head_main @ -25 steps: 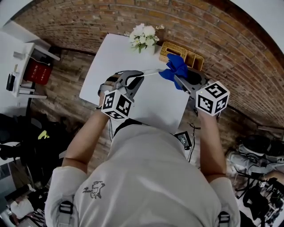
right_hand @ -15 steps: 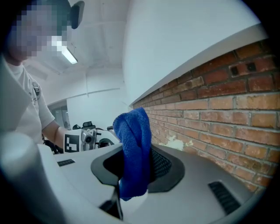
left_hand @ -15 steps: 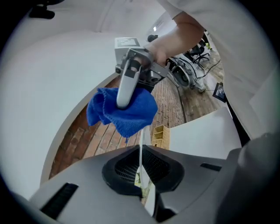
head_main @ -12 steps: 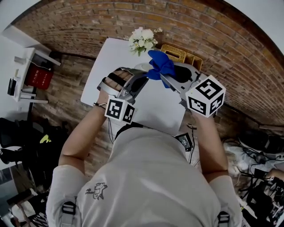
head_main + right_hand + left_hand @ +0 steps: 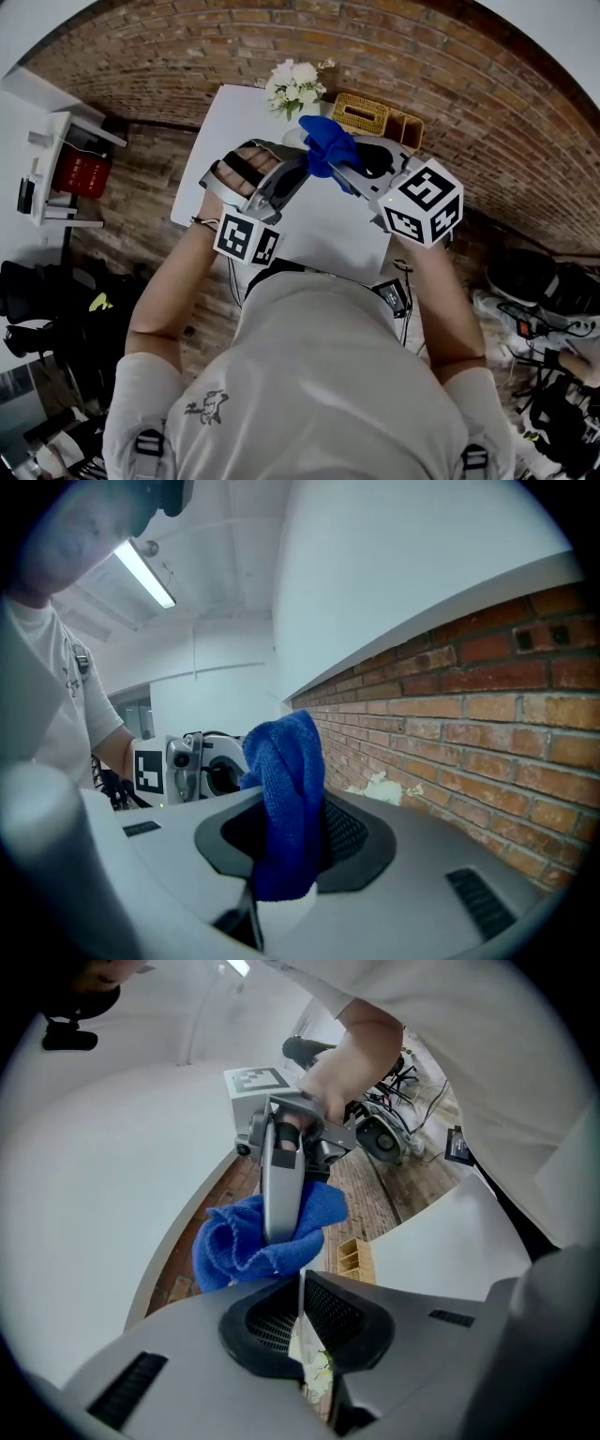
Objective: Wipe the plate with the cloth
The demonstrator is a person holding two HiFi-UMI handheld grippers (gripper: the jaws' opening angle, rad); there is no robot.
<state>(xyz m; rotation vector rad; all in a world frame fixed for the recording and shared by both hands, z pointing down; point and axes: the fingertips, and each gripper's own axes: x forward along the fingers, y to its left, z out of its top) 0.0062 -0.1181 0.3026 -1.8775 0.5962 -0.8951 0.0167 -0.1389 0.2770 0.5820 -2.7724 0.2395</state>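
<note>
Left gripper view, left gripper (image 5: 302, 1309): jaws closed on the plate (image 5: 300, 1283), which shows only as a thin white edge running up between the pads.
Left gripper view, cloth (image 5: 230, 1246): blue, bunched round the tip of the right gripper (image 5: 279, 1230), just beyond the plate's far rim. Whether it touches the plate I cannot tell.
Left gripper view, table (image 5: 469, 1232): white, low on the right, with a basket (image 5: 354, 1258) at its far edge.
Right gripper view, right gripper: clamped on a fold of the cloth, the rest standing up past the jaws.
Right gripper view, left gripper: faces it from close by, on the left.
Head view, plate: lifted off the table over its far part, between the two grippers, mostly hidden behind the cloth.
Head view, flowers (image 5: 298, 80): white, at the table's far edge, near the cloth.
Risk, plate: it is held by the rim alone, so a hard sideways wipe could lever it out of the jaws and drop it onto the table.
Risk, cloth: only a fold is pinched. Drag could pull it free, or the bare jaw tip could knock the plate.
</note>
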